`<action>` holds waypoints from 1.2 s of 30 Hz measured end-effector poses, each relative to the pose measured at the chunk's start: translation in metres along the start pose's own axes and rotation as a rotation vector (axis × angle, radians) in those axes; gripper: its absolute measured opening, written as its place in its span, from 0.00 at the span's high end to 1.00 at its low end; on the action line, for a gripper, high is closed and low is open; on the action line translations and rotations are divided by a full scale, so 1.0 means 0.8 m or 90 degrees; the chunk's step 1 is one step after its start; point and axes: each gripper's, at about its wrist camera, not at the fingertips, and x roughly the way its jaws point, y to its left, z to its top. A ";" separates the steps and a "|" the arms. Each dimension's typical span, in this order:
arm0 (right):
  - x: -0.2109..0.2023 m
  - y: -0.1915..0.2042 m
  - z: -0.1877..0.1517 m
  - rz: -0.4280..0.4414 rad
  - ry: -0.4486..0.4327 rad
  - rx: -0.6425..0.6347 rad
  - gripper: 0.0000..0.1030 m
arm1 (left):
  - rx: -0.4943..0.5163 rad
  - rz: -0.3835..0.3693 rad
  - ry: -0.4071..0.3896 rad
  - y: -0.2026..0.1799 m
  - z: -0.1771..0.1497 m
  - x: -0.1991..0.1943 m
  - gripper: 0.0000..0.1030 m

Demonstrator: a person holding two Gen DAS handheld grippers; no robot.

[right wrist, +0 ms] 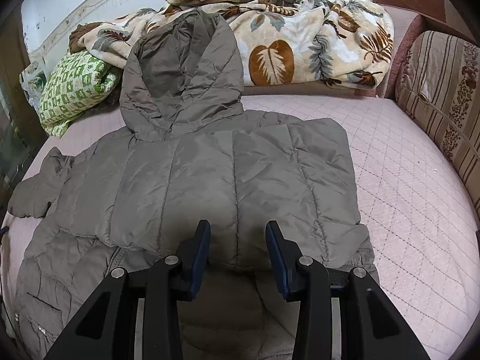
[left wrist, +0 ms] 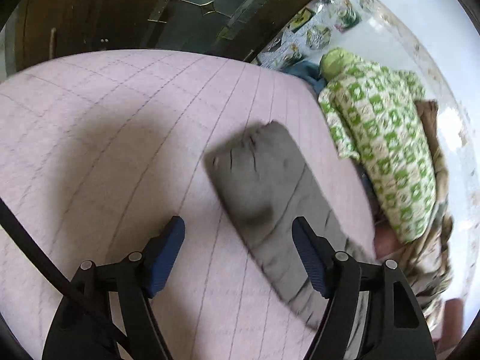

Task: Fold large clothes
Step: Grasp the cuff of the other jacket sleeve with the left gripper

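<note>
Right gripper (right wrist: 237,249) hangs above the jacket (right wrist: 192,186), jaws apart, holding nothing. Left gripper (left wrist: 238,247) likewise gapes beside a sleeve (left wrist: 270,198). Jacket lies flat on the pink bedspread (right wrist: 405,180), long axis near-to-far, hood (right wrist: 183,78) pointing away toward the blanket (right wrist: 300,39).

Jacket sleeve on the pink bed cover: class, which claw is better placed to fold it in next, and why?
Probably the left. The left claw hangs open right over the loose sleeve. The right claw is open over the jacket body, where one sleeve looks already folded across.
</note>
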 end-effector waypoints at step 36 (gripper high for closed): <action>-0.082 -0.065 0.011 0.014 -0.076 0.124 0.60 | 0.270 -0.132 -0.183 -0.305 -0.085 -0.132 0.84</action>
